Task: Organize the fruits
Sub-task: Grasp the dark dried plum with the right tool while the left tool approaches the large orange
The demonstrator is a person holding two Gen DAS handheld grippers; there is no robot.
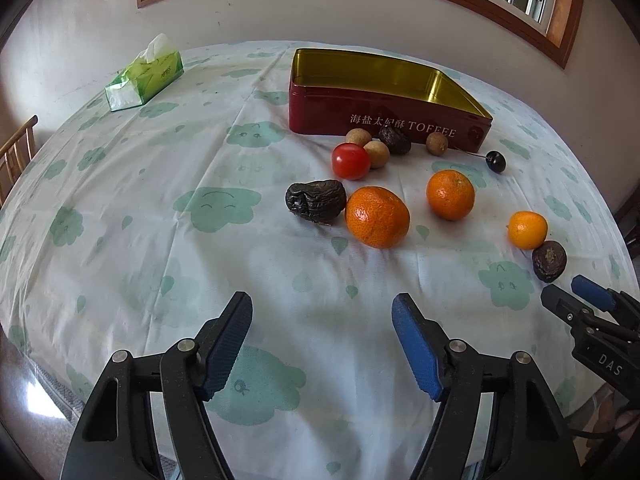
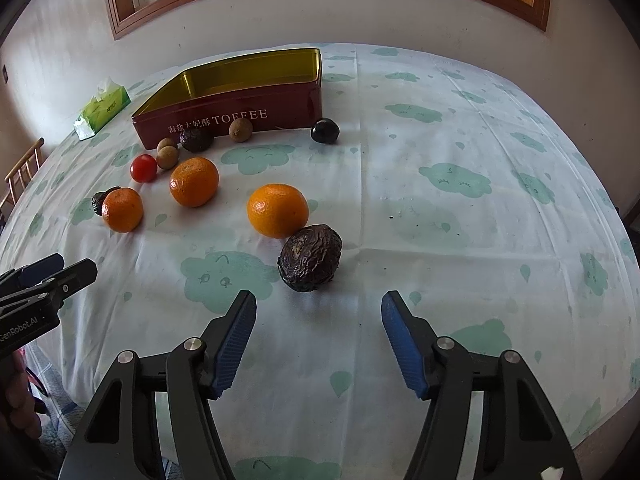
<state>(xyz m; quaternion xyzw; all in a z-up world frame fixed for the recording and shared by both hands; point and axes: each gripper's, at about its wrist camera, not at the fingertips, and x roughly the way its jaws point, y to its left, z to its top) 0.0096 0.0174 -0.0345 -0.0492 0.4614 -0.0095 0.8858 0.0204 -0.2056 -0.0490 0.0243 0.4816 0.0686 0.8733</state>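
An empty red toffee tin [image 1: 384, 120] [image 2: 236, 112] with a gold inside stands at the back of the table. In front of it lie three oranges [image 1: 377, 217] [image 1: 450, 195] [image 1: 527, 229], a red tomato [image 1: 350, 161], three brown longans [image 1: 358, 137], wrinkled dark passion fruits [image 1: 316, 201] [image 2: 310, 258] and a dark cherry [image 1: 495, 161]. My left gripper [image 1: 322, 320] is open and empty, short of the fruit. My right gripper [image 2: 319, 318] is open and empty, just short of the nearest passion fruit. It also shows at the right edge of the left wrist view [image 1: 576, 296].
A green tissue box [image 1: 144, 76] sits at the back left. A wooden chair [image 1: 16, 152] stands past the table's left edge. The cloud-print tablecloth [image 2: 460, 208] covers the round table. A wall with a window lies behind.
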